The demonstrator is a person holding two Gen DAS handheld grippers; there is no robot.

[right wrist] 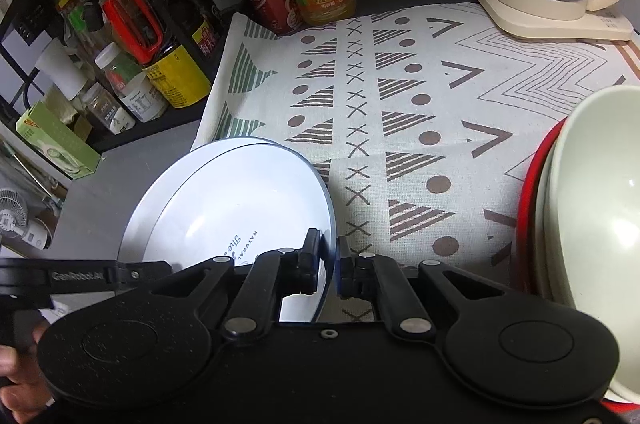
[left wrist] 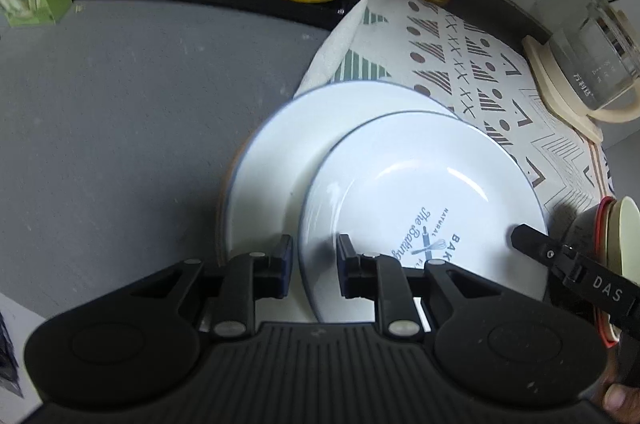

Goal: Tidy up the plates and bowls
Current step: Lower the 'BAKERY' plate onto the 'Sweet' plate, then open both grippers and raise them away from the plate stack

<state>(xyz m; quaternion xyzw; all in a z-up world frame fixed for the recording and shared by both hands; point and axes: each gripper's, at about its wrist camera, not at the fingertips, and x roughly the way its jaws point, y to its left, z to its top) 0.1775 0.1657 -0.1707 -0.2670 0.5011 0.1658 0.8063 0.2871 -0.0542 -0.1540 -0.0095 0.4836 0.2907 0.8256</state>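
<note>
1. Nearest up: the left claw (left wrist: 314,270) straddles the near rim of the top white enamel-look plate with a thin blue edge (left wrist: 424,208), jaws slightly apart, not squeezing.
2. The right claw (right wrist: 329,268) is pinched on that plate's opposite rim.
3. The plate sits skewed on a second matching white plate (left wrist: 288,144), half on the grey bench (left wrist: 120,104).
4. Probably stiff, glossy, slippery and chippable, so I'd grab it by the rim.

left hand-held gripper (left wrist: 314,266): jaws slightly apart | right hand-held gripper (right wrist: 329,266): clamped, angled down
</note>
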